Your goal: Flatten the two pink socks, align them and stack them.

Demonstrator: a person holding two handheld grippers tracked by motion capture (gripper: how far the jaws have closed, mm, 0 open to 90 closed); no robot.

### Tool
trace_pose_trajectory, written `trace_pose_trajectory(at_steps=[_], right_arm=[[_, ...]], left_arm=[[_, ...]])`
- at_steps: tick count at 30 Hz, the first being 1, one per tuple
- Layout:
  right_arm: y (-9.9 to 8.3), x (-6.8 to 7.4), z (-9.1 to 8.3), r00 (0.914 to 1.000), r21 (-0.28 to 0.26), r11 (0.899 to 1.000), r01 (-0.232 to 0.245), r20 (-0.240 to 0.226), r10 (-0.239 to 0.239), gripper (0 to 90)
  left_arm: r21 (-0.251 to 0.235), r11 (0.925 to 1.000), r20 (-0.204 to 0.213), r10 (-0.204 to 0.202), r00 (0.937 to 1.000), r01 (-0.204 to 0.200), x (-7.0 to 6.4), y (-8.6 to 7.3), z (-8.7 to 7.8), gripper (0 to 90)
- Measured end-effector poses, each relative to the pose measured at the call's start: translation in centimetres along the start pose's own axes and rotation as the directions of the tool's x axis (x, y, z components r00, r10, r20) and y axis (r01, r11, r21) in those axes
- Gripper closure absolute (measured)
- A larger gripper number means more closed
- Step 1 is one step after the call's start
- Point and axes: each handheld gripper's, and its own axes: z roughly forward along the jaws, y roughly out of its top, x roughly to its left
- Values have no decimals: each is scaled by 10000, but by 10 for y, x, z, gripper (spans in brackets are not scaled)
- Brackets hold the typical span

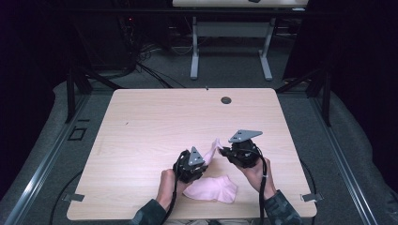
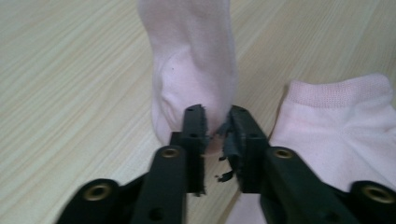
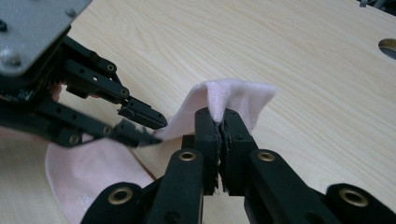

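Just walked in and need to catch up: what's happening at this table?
A person works two pink socks with a gripper in each hand. The right gripper is shut on the cuff of one sock, and the left gripper pinches that sock's other end, so it hangs lifted between them. The second sock lies flat on the table near its front edge.
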Motion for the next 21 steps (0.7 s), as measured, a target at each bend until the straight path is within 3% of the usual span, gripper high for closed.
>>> trace_pose_trajectory(at_steps=[1, 7, 12, 18, 21], right_arm=[[0, 0, -1, 10000, -45, 10000, -5, 12, 5, 870], [-5, -5, -14, 10000, -19, 10000, 15, -55, -15, 869], [-11, -6, -24, 9996, 55, 9999, 139, -264, -137, 869], [-21, 4, -39, 9966, 324, 9985, 446, -710, -422, 869], [-28, 14, -51, 9919, 475, 9974, 548, -1169, -489, 869]], left_arm=[[-61, 10000, -13, -18, 10000, 18, 2, 1, -2, 882], [-180, 9998, 148, -71, 9999, 73, 13, 5, -21, 895], [-32, 9999, 635, -139, 9979, 141, 21, 11, -49, 895], [375, 9991, 1279, 130, 9917, -179, 9, 15, -81, 895], [634, 9980, 1925, -64, 9813, -59, -2, 12, -92, 895]])
